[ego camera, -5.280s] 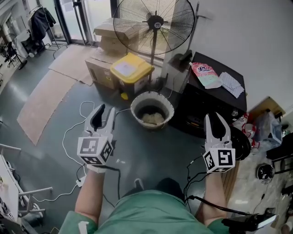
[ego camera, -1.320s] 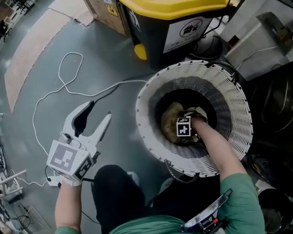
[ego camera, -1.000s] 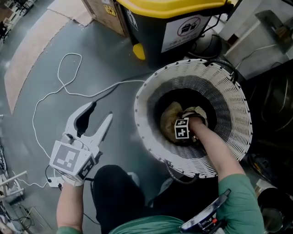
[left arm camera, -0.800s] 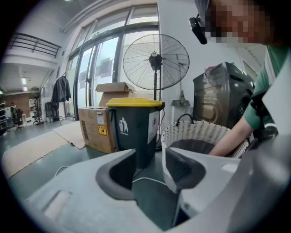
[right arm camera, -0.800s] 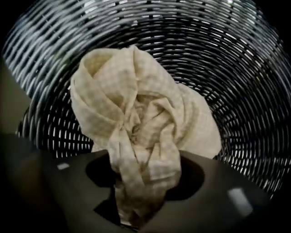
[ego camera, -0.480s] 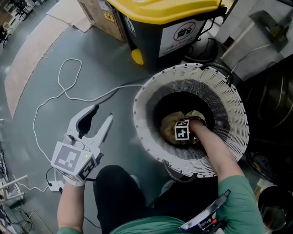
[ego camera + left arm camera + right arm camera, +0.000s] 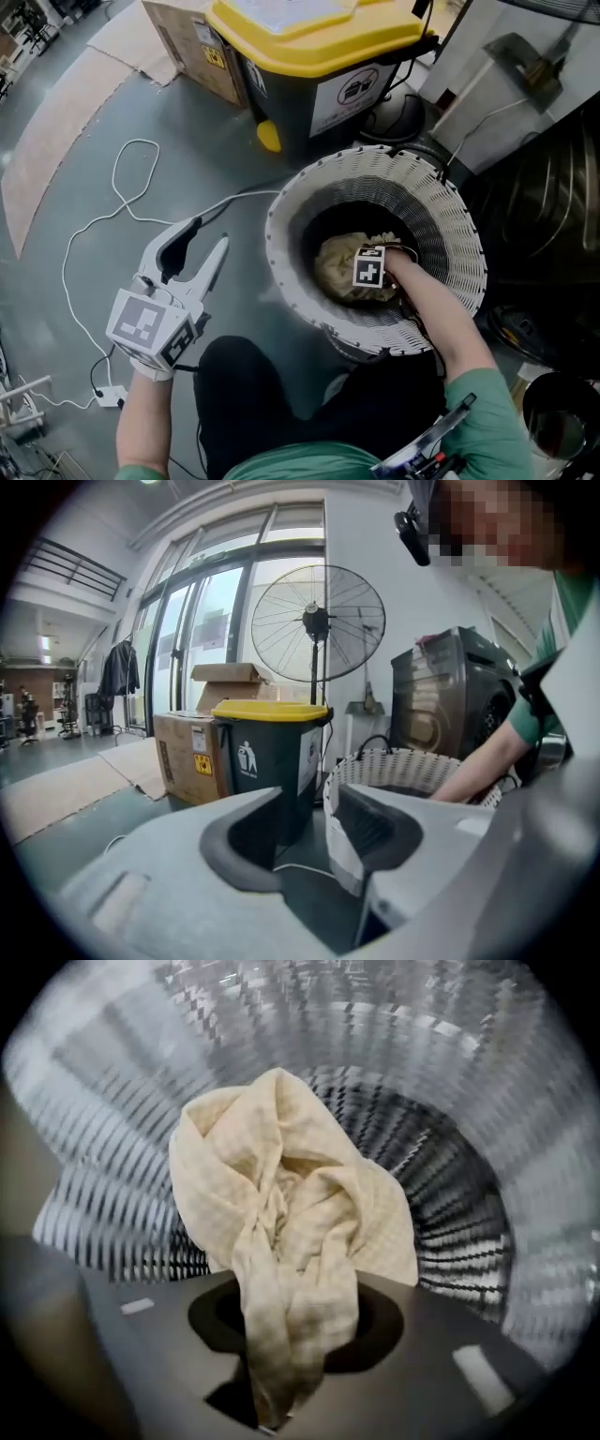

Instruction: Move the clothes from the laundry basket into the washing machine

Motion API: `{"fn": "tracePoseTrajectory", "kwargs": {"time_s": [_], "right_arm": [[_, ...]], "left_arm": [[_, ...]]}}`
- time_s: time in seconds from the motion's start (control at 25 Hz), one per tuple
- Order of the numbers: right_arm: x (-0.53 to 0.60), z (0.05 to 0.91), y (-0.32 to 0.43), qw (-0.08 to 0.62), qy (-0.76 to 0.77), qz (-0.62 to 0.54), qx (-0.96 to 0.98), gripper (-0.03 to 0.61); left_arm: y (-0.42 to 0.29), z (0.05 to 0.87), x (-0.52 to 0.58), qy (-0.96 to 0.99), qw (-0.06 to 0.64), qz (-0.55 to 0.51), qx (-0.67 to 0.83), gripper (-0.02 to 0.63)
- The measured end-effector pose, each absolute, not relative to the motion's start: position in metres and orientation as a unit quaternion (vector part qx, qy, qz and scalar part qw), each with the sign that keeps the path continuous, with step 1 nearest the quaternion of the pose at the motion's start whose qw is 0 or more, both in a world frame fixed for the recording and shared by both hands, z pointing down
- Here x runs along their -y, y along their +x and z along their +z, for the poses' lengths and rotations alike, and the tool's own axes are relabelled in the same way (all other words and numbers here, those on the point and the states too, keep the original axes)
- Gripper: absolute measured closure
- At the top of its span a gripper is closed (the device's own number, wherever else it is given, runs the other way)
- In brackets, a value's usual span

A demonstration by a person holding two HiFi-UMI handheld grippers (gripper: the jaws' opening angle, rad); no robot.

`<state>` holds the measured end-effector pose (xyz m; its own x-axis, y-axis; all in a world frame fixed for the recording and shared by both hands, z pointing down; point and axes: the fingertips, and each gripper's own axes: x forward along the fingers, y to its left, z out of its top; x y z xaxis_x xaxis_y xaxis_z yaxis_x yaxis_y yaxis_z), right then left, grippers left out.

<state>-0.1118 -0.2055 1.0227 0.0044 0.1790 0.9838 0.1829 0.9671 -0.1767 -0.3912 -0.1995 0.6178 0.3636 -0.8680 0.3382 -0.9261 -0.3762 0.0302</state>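
Pointing downward, right gripper (image 7: pixel 286 1326) clamping cloth (image 7: pixel 281 1194)

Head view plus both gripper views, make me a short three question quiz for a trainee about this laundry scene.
1. Pick one. The right gripper, down in the white woven round laundry basket, is: A open and empty; B shut on a cream checked cloth; C shut on a white cable.
2. True or false: the cloth lies on the floor outside the basket.
3. What colour is the lid of the dark wheeled bin beyond the basket?
Key: 1 B; 2 false; 3 yellow.
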Motion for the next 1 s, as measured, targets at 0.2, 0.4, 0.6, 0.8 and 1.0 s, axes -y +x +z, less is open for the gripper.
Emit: {"fn": "tracePoseTrajectory", "kwargs": {"time_s": [0.2, 0.4, 0.6, 0.8, 1.0], "right_arm": [[0.229, 0.956, -0.135, 0.62, -0.013, 0.052, 0.783, 0.422], [0.258, 0.852, -0.149, 0.503, 0.13, 0.107, 0.848, 0.422], [0.245, 0.717, -0.135, 0.428, 0.214, 0.125, 0.869, 0.422], [0.223, 0.574, -0.118, 0.363, 0.259, 0.174, 0.878, 0.422], [0.199, 0.451, -0.099, 0.32, 0.295, 0.185, 0.881, 0.422]], "left_arm": [[-0.386, 0.584, 0.198, 0.82, 0.117, 0.13, 0.544, 0.431], [-0.378, 0.538, 0.196, 0.82, 0.145, 0.14, 0.536, 0.433], [-0.36, 0.458, 0.188, 0.825, 0.154, 0.156, 0.521, 0.433], [-0.337, 0.351, 0.187, 0.832, 0.154, 0.144, 0.513, 0.433], [-0.315, 0.254, 0.174, 0.835, 0.159, 0.148, 0.506, 0.433]]}}
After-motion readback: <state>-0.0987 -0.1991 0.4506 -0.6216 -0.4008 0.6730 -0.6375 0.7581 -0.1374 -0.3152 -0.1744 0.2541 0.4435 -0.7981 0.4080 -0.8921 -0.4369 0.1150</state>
